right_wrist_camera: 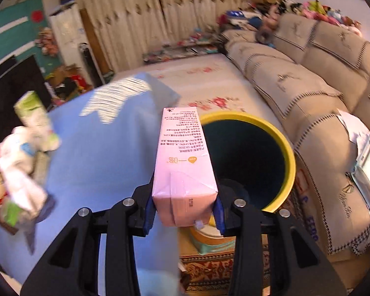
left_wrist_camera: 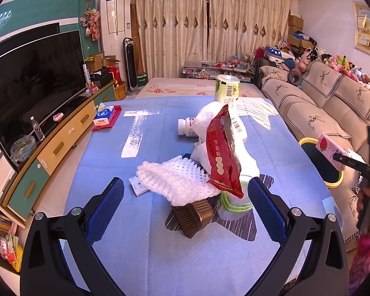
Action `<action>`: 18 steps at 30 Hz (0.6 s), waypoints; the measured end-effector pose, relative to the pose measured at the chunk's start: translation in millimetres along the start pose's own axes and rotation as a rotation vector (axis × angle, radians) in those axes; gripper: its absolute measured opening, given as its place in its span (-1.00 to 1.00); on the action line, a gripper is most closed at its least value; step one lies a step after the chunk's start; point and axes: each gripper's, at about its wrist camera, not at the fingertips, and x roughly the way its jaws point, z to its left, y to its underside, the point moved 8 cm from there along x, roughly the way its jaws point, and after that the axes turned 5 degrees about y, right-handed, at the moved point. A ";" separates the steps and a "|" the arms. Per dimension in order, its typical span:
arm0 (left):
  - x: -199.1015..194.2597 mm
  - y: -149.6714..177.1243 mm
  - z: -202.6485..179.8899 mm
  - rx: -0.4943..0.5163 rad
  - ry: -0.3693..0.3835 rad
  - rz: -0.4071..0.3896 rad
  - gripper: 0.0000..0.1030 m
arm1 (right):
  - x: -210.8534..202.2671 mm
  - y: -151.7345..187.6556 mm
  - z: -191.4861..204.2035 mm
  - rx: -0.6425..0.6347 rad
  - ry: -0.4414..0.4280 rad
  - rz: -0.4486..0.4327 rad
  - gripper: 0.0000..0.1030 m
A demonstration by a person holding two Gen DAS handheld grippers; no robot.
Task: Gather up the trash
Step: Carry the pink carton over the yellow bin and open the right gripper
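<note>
A pink carton (right_wrist_camera: 182,170) is clamped by the right gripper (right_wrist_camera: 183,212) beside a yellow-rimmed bin (right_wrist_camera: 289,155), its inside dark. The left gripper (left_wrist_camera: 185,197) is spread wide above the table's (left_wrist_camera: 160,259) litter.

A low table draped in a blue cloth (left_wrist_camera: 160,241) with white print carries a heap of litter: a brown ridged tray (left_wrist_camera: 192,215) near, white foam netting (left_wrist_camera: 177,180) beside it over a small paper slip (left_wrist_camera: 137,185), crumpled white wrapping (left_wrist_camera: 209,116), a red snack bag (left_wrist_camera: 223,153) propped upright, and a white pill bottle (left_wrist_camera: 186,127) on its side. A green-and-white cup (left_wrist_camera: 227,91) stands at the far edge; a tissue pack (left_wrist_camera: 104,118) lies far left.
</note>
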 end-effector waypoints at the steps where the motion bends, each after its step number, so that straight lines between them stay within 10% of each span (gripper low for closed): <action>1: 1.9 -0.5 -1.9 0.003 0.000 0.004 0.93 | 16.2 -0.6 -6.1 0.002 0.025 0.035 -0.29; 11: 16.7 -12.4 -17.0 0.030 0.010 0.018 0.93 | 108.4 10.7 -21.0 0.002 0.132 0.243 -0.27; 18: 29.9 -29.4 -32.0 0.059 0.065 0.040 0.93 | 108.2 7.5 -18.9 0.001 0.124 0.230 -0.27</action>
